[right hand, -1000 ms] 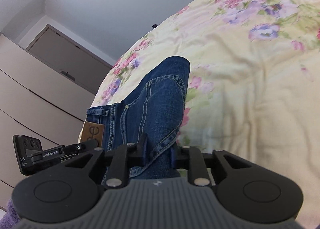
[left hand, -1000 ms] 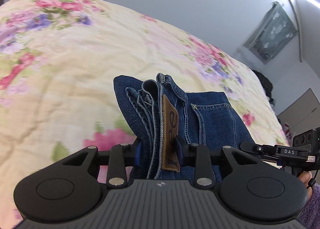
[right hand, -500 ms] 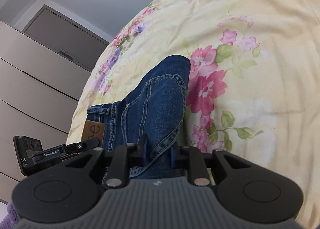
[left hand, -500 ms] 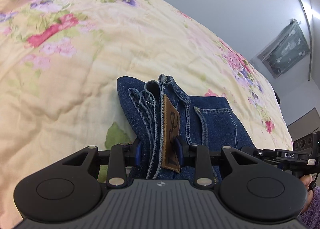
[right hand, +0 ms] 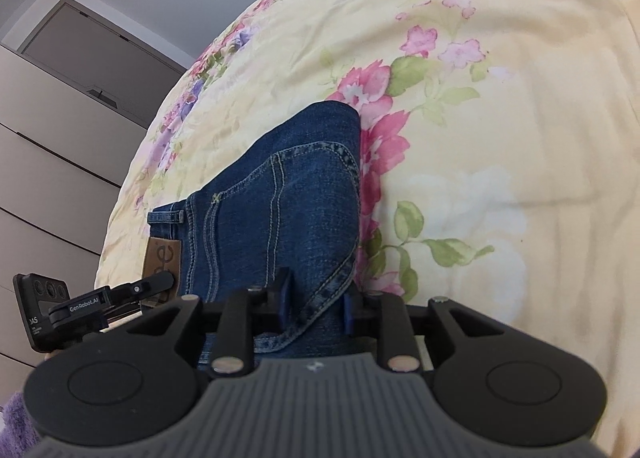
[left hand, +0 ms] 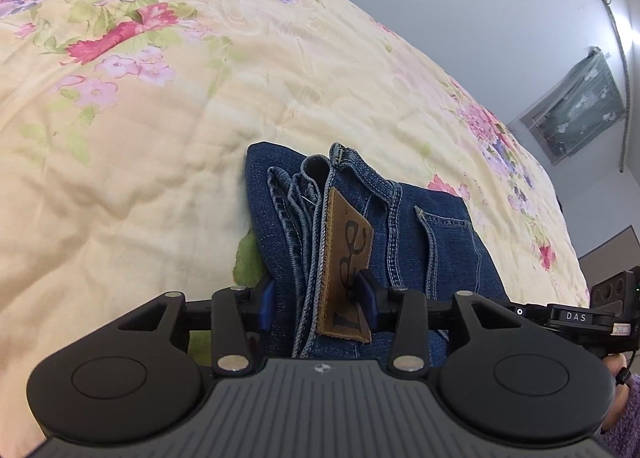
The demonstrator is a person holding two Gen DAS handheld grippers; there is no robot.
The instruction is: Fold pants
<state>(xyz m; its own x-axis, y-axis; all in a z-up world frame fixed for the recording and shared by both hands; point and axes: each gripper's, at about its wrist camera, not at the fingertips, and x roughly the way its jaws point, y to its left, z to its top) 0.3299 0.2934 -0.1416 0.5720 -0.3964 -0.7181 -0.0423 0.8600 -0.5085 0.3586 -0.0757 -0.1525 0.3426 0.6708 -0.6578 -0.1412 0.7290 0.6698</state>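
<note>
Down at the bed, the left gripper (left hand: 318,304) had its jaws opening, with the stacked edge of the folded jeans (left hand: 428,234) between them; the blue pads stood at either side of the bundle of waistband layers, the right pad against the brown leather patch (left hand: 346,258), the left pad at the denim's outer fold, and whether they pressed could not be told for sure. The patch stood on edge, tilted, among the seams. Beyond the fingers the jeans stretched away and to the right as a flat folded packet with a back pocket on top, lying on the floral quilt (left hand: 140,146).

The right gripper (right hand: 316,304) was likewise opening its jaws, a stitched curved seam of the jeans (right hand: 280,210) lying between the pads, the fabric slack there and a small gap showing at the left pad. From this side the packet ran forward and up, its far corner squared off against a pink flower of the quilt (right hand: 500,138). The other gripper's camera block showed at the left edge, near the patch. A pale wardrobe (right hand: 48,162) stood beyond the bed.
</note>
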